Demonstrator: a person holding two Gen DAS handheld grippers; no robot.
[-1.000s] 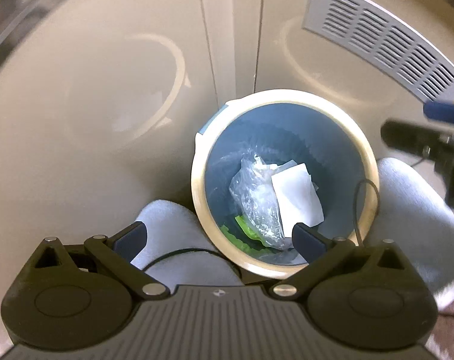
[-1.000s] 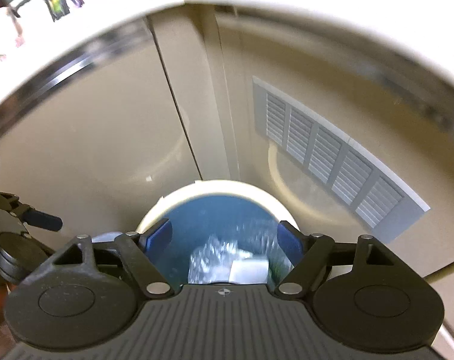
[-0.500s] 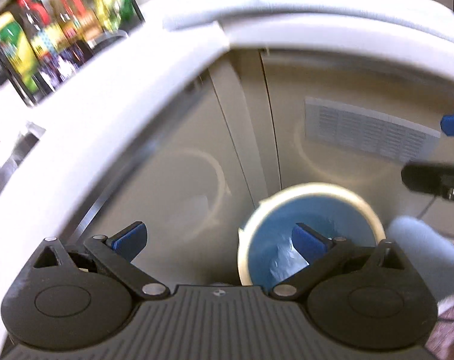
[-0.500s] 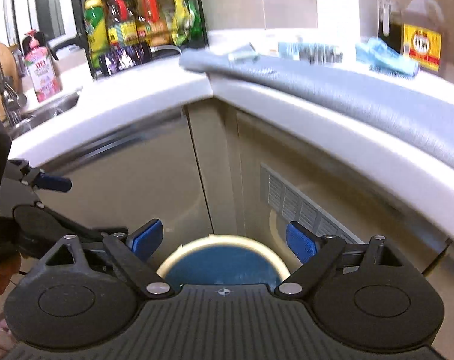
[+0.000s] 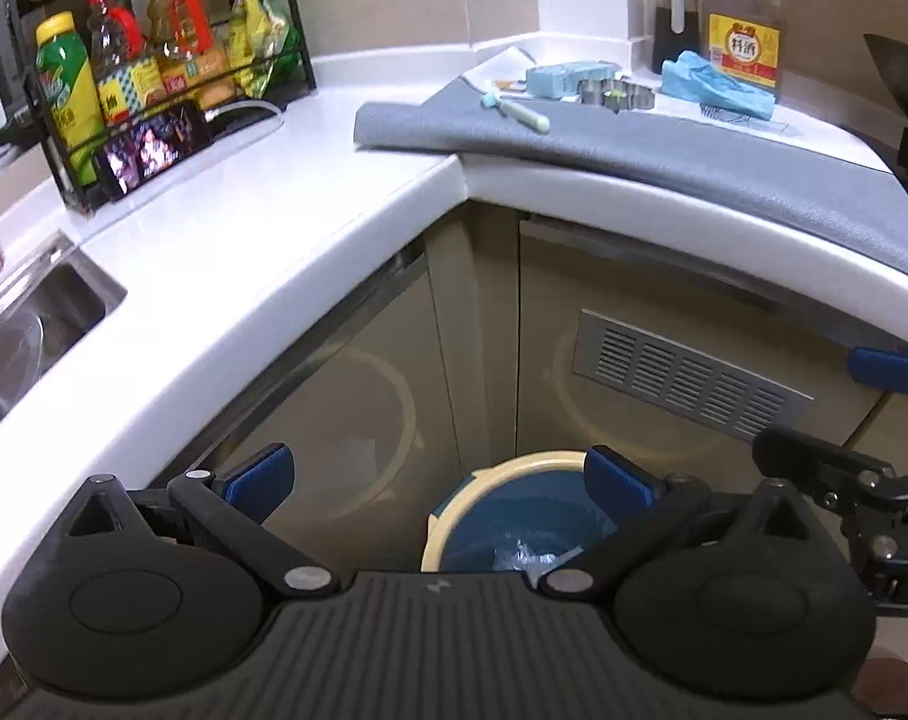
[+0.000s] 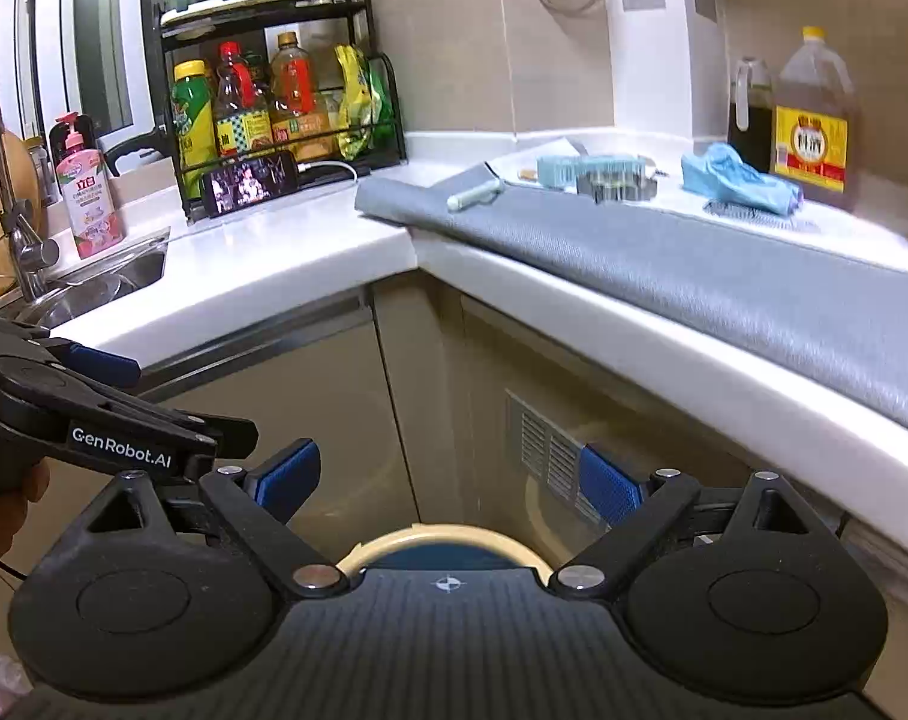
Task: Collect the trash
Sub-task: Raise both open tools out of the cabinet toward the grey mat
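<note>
Two hand-held grippers over the floor at the cabinet corner, both empty. Left hand-held gripper (image 5: 439, 474): blue pads spread wide, released, nothing between them. Right hand-held gripper (image 6: 448, 477): jaws opening, already wide, nothing between them.

Trash bin (image 5: 454, 507) stands on the floor against the beige cabinet doors, below and ahead of both grippers; cream rim, blue inside. Crumpled clear plastic (image 5: 523, 558) lies in it, partly hidden behind the left gripper's body. From the right wrist view only the far arc of the rim shows.

White tabletop (image 6: 286, 258) wraps the corner above the bin. Grey mat (image 6: 724, 276) lies along its right run, hanging slightly over the front edge. On or near the mat: a pale green tool (image 5: 523, 114), a light blue box (image 5: 565, 78), metal cutters (image 5: 616, 93), a crumpled blue bag (image 5: 715, 87). Big brown-liquid jug (image 6: 814, 120) stands behind the bag. Bottle rack (image 6: 280, 102) sits at the back left, sink (image 6: 94, 282) further left.
</note>
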